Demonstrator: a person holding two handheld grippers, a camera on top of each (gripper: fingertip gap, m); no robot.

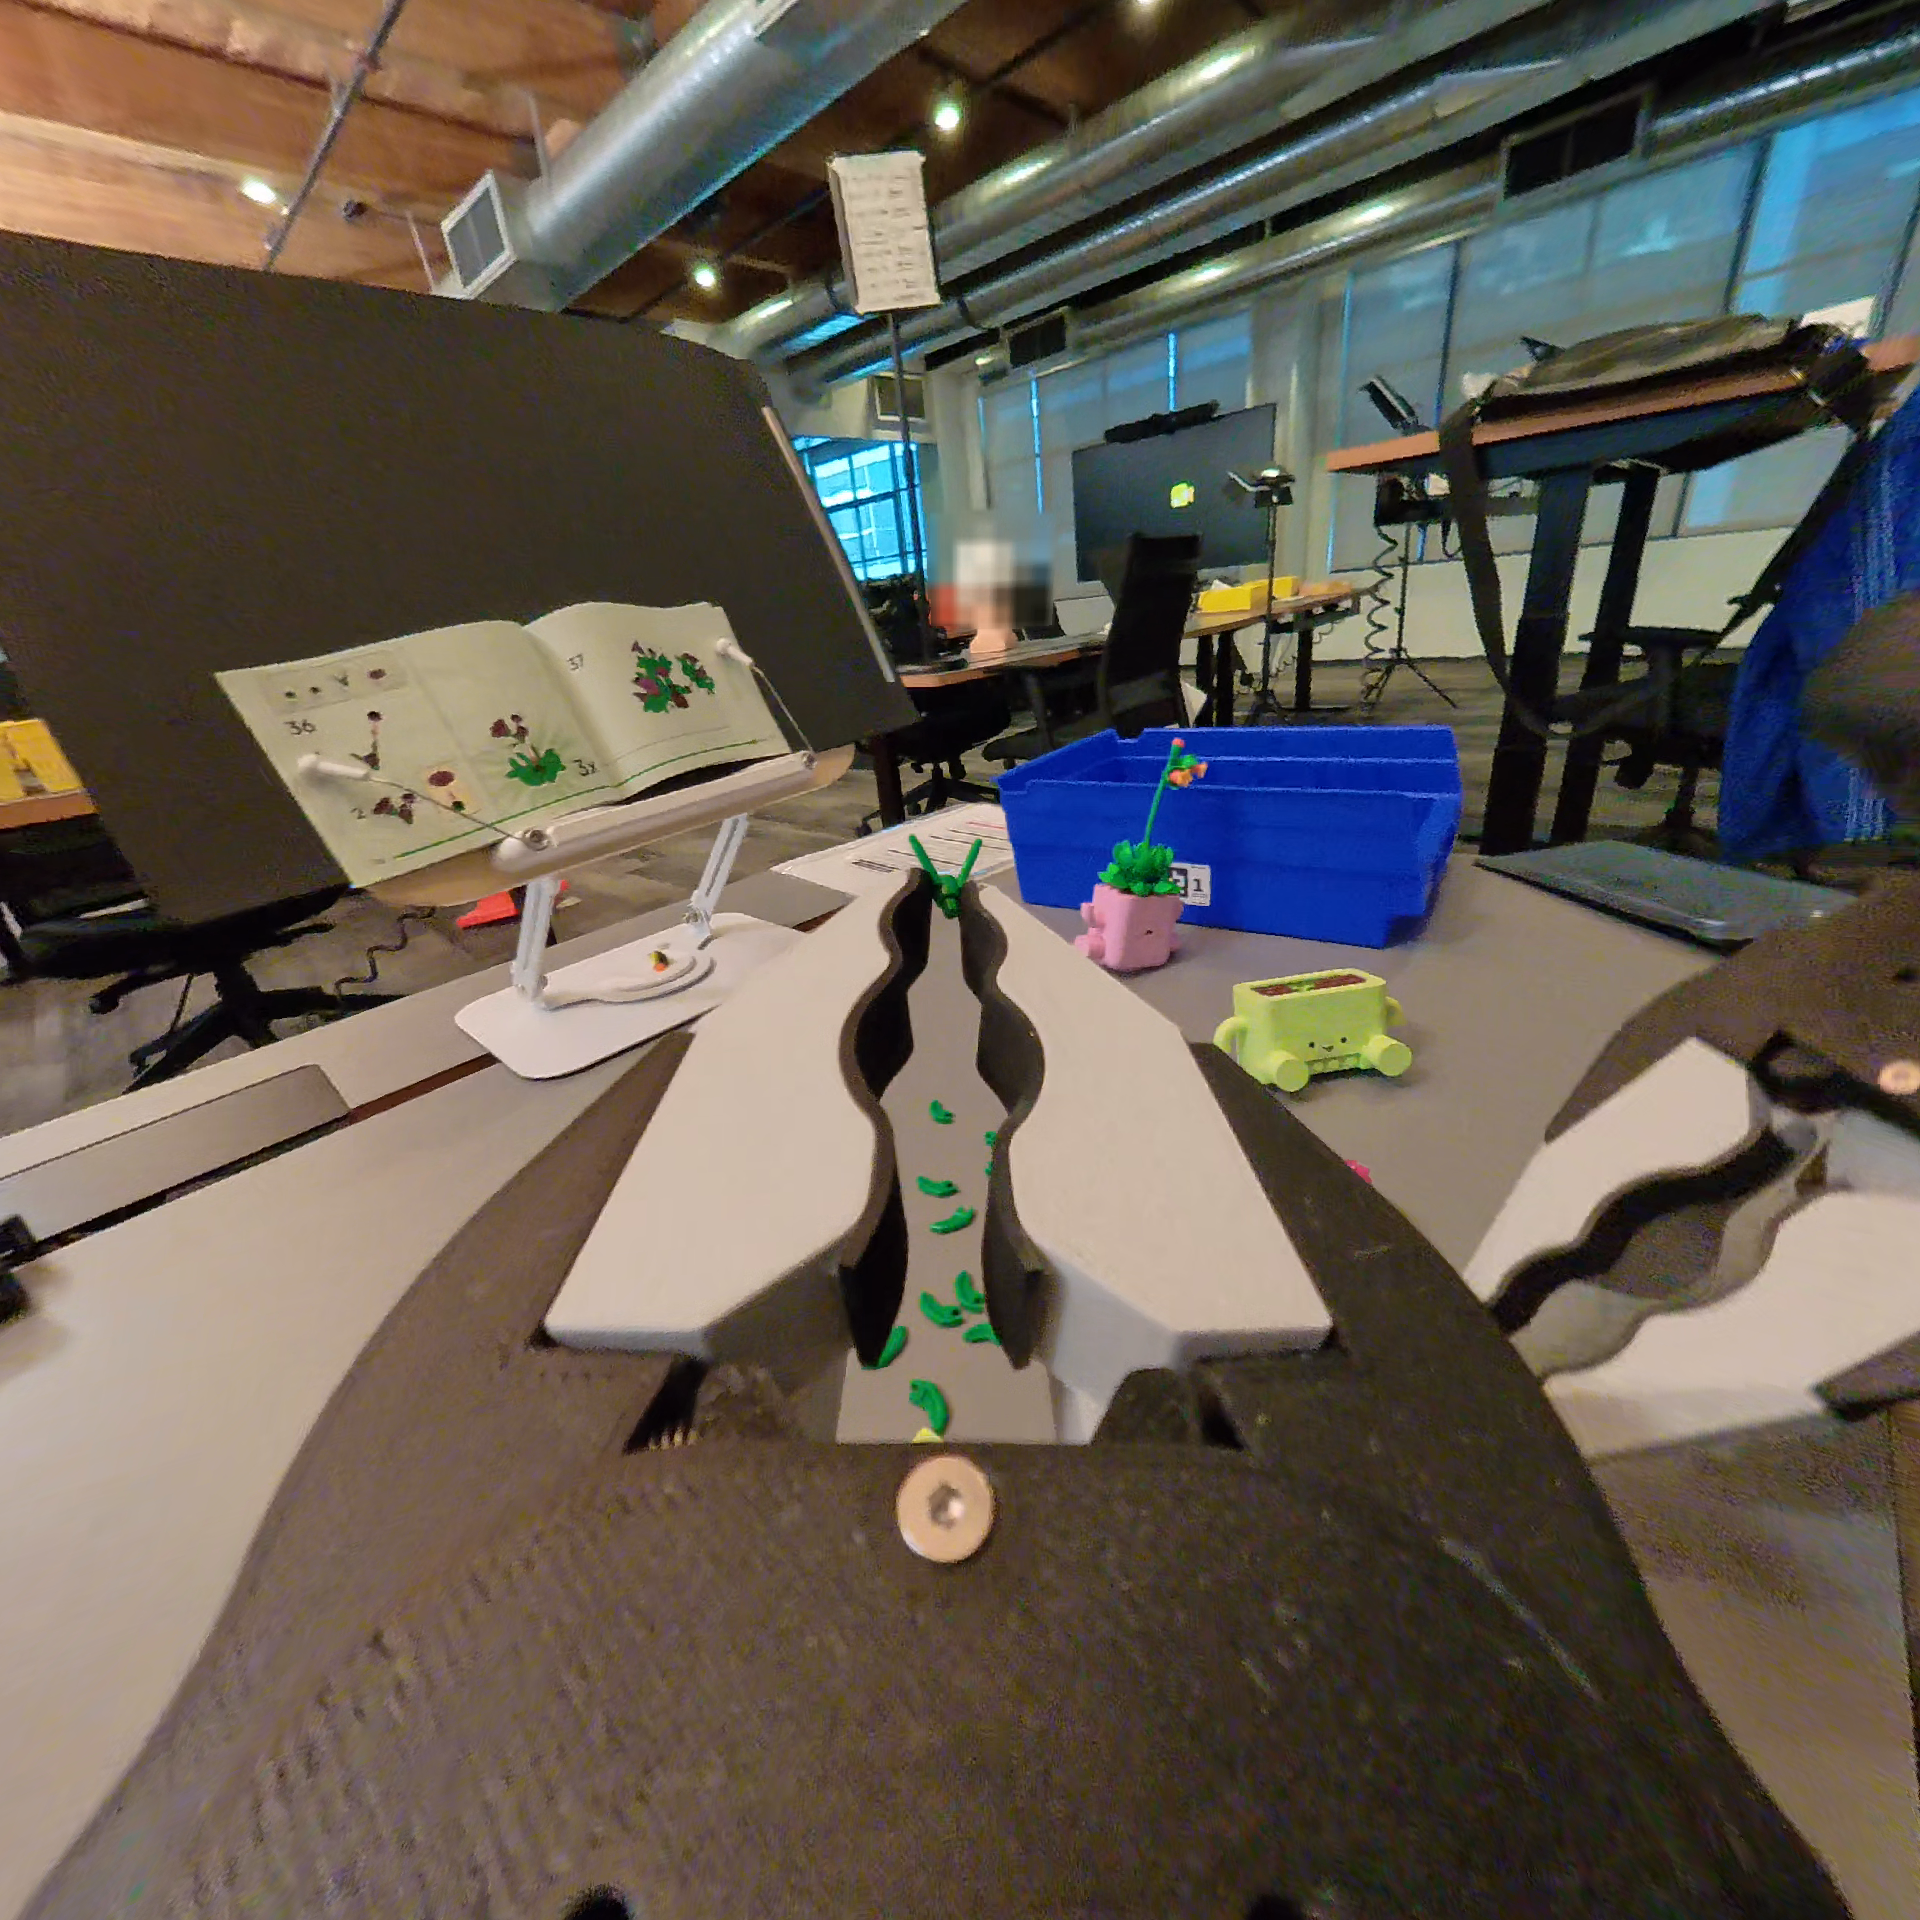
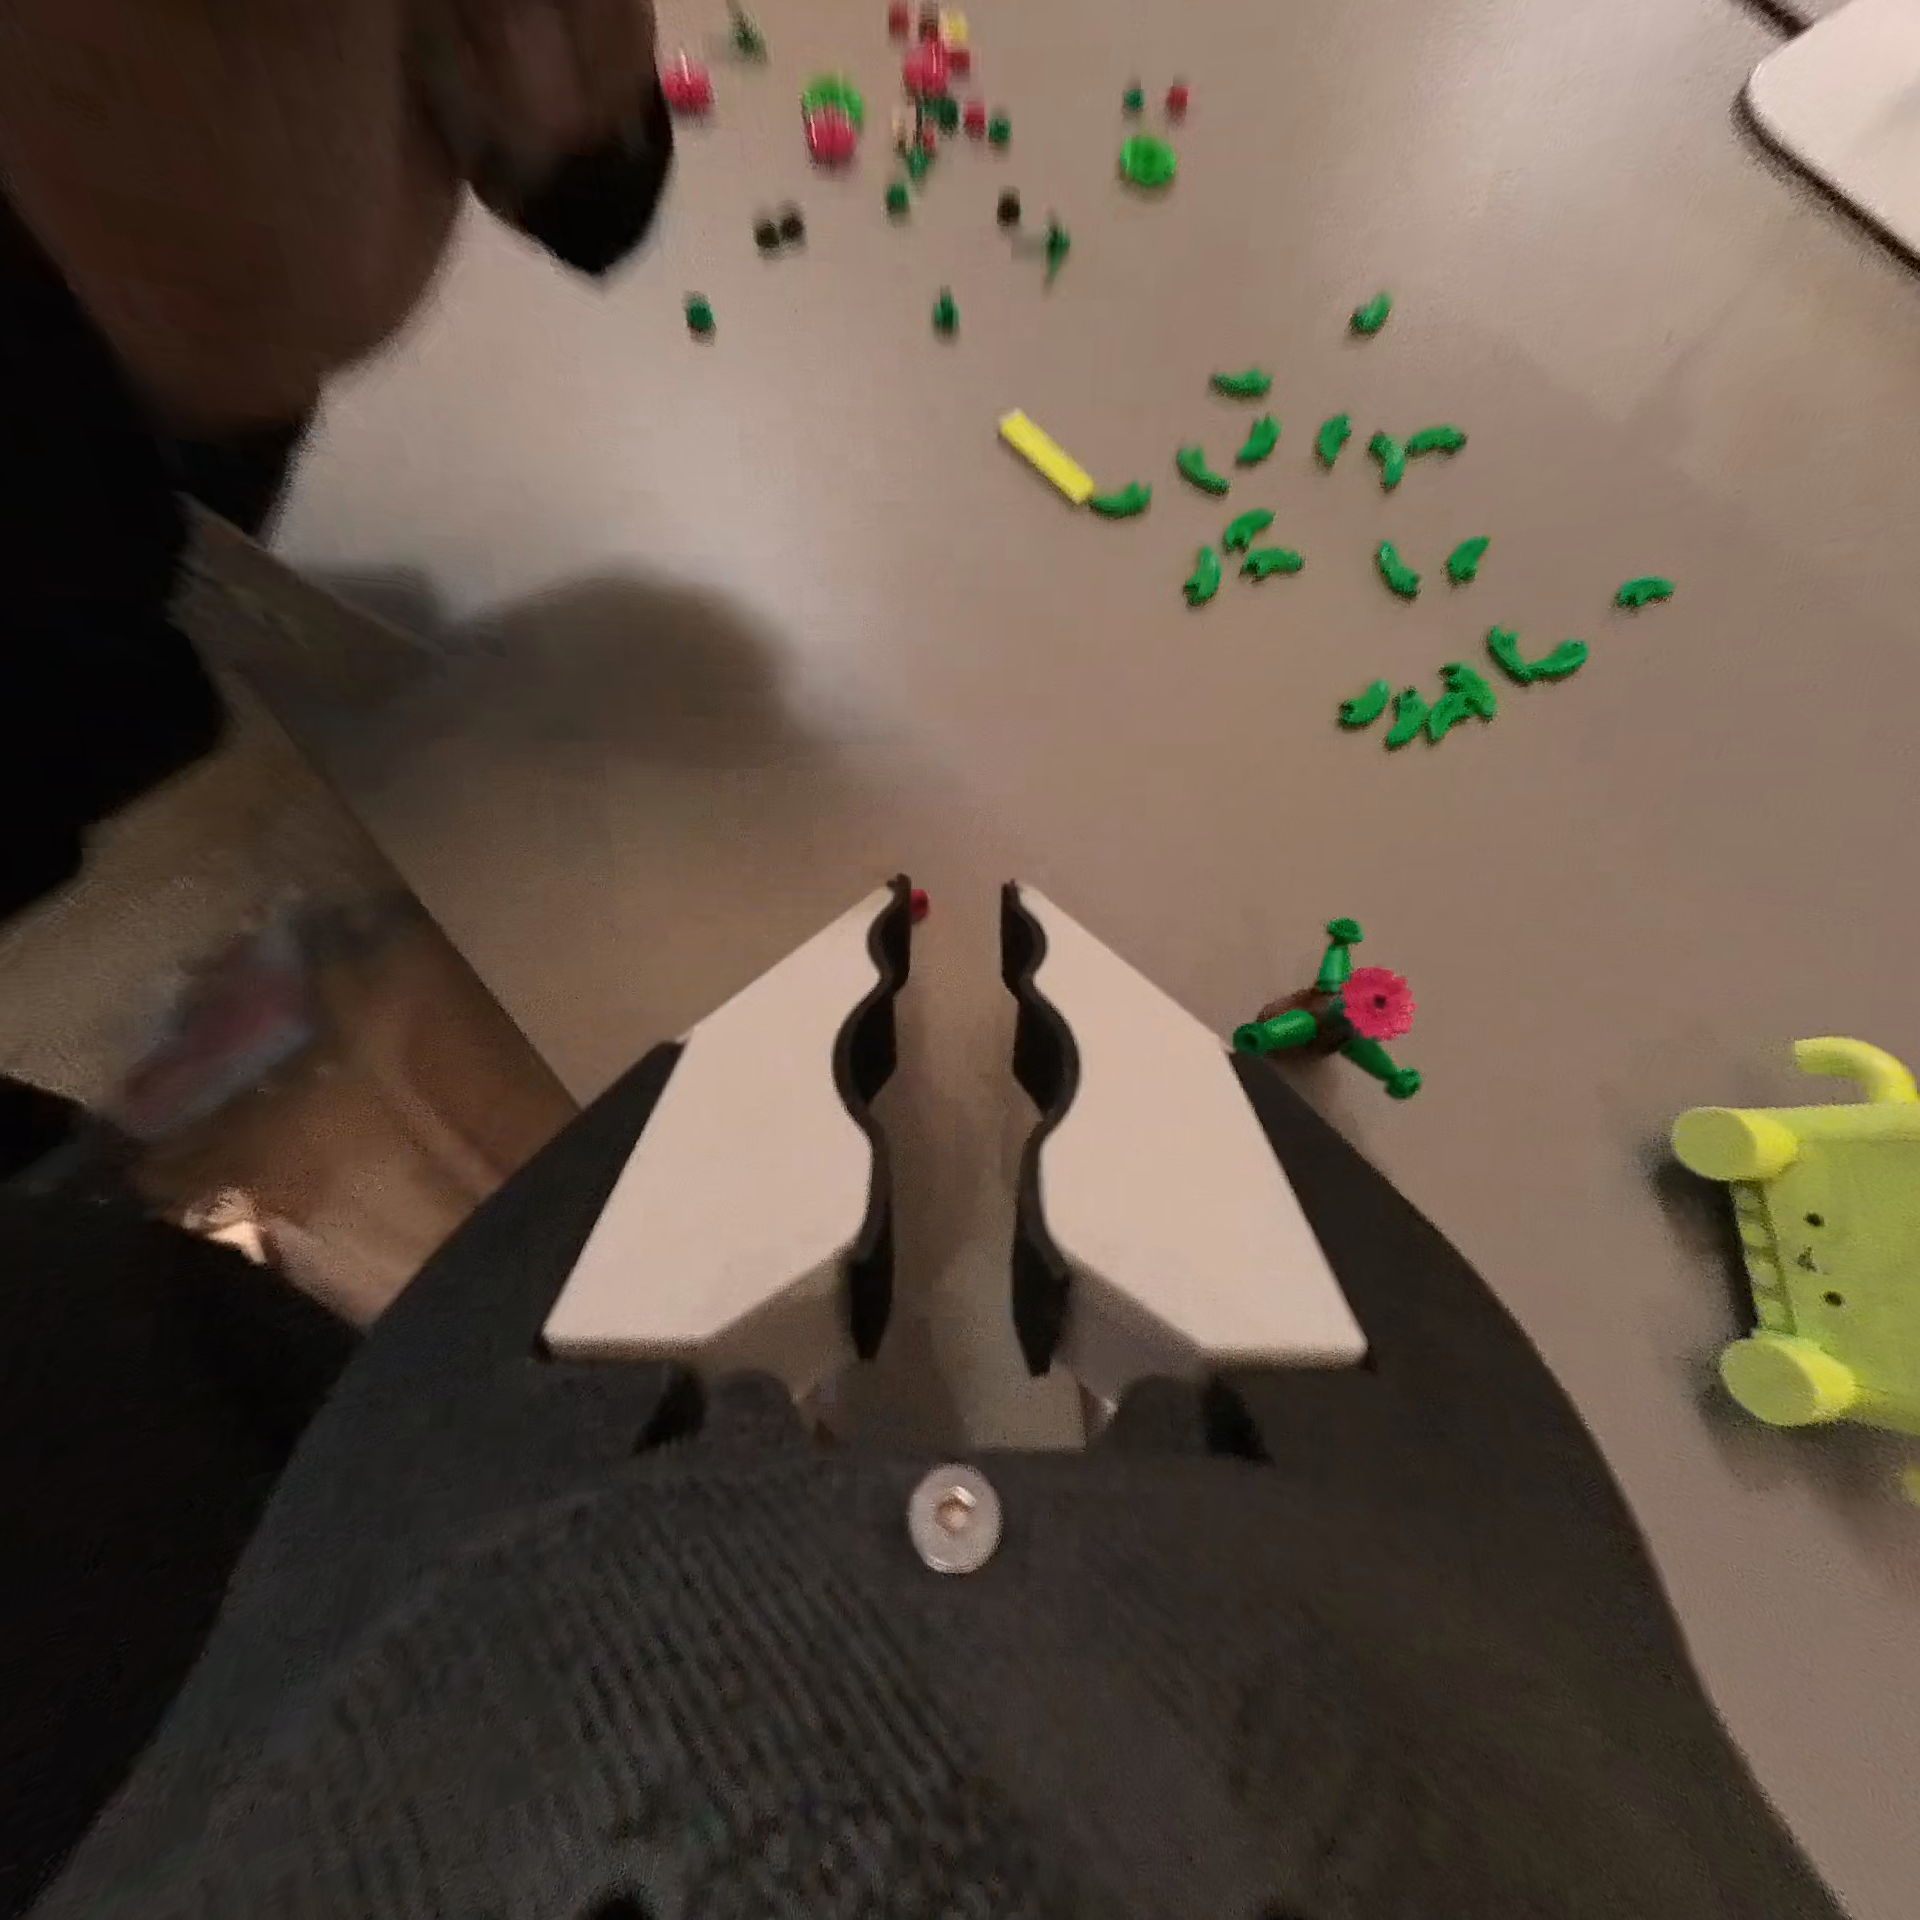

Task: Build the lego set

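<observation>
My left gripper [image 1: 945,883] is shut on a small green forked stem piece [image 1: 943,871] and holds it above the grey table [image 1: 1538,997]. Several loose green leaf pieces [image 1: 945,1221] lie on the table below its fingers. My right gripper [image 2: 953,894] is open, low over the table, with a tiny red piece [image 2: 920,902] by its left fingertip. To its right lies a green stem assembly with a pink flower [image 2: 1340,1018]. Green leaves [image 2: 1403,571] and a yellow bar [image 2: 1044,452] lie scattered ahead. A lime pot [image 1: 1314,1029] stands on the table; it also shows in the right wrist view [image 2: 1808,1247].
An open instruction booklet [image 1: 499,727] sits on a white stand [image 1: 613,997] at the left. A pink pot with a plant [image 1: 1132,914] stands before blue bins [image 1: 1247,831]. Small red and green pieces [image 2: 914,104] lie farther off. A blurred dark shape [image 2: 312,156] fills the upper left. The gap from one gripper's tips to the other's is roughly 15 centimetres.
</observation>
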